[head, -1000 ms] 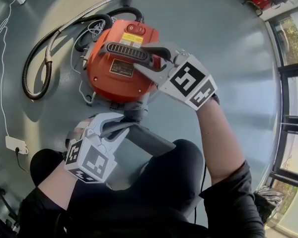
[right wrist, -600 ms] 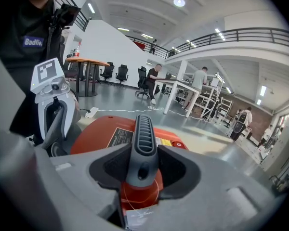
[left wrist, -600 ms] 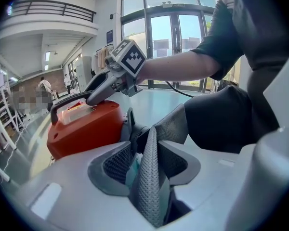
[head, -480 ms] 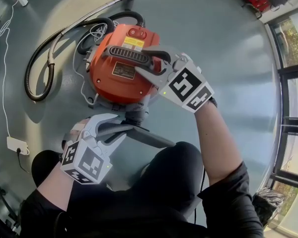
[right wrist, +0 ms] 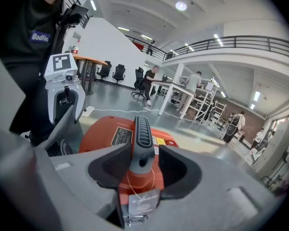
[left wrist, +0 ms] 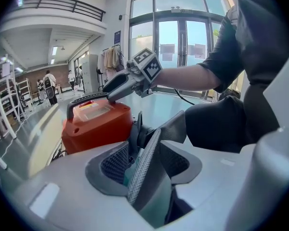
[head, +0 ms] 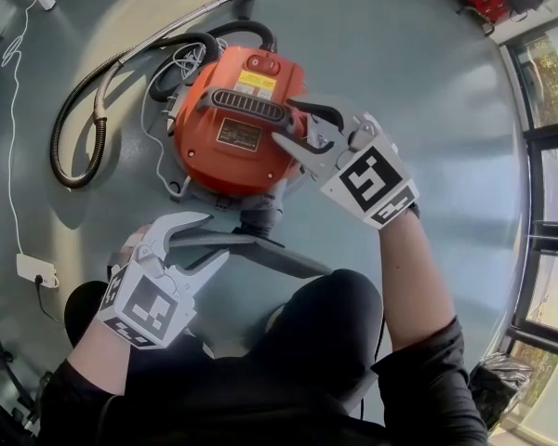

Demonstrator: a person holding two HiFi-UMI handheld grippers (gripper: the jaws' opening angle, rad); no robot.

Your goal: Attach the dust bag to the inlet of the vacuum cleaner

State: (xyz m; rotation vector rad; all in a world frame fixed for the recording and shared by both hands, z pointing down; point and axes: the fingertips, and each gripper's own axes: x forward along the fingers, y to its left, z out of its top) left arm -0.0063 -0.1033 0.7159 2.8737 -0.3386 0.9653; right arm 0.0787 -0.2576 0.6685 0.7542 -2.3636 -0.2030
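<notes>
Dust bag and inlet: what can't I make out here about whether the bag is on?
- Joint of dust bag and inlet: in the head view, seen from above, the collar covers it; in the left gripper view, the bag's own edge stands before it.
- Far end of the dust bag: head view, under the person's leg.
- Print on the labels of the vacuum cleaner: too small in every view.
</notes>
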